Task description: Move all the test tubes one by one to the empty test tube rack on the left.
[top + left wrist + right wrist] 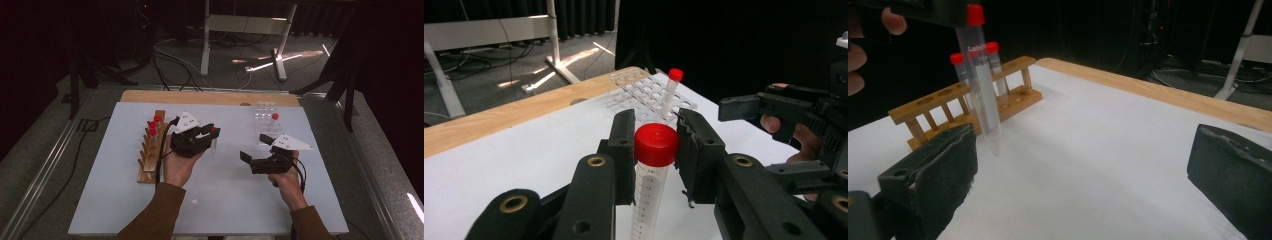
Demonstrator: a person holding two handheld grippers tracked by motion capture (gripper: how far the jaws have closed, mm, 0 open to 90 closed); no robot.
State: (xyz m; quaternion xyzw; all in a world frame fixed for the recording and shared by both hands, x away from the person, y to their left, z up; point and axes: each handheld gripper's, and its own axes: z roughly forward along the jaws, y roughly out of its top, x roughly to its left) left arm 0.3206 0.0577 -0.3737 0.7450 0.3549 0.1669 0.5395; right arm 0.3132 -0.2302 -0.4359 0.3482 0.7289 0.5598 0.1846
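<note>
The left gripper [654, 150] is clamped on the red-capped tube [650, 185] just under its cap, tube upright and clear of the table, between the wooden rack [150, 150] and the clear rack [265, 117]. The right gripper [255, 157], jaws wide and empty, waits nearer the clear rack, with open tabletop between them.
</note>
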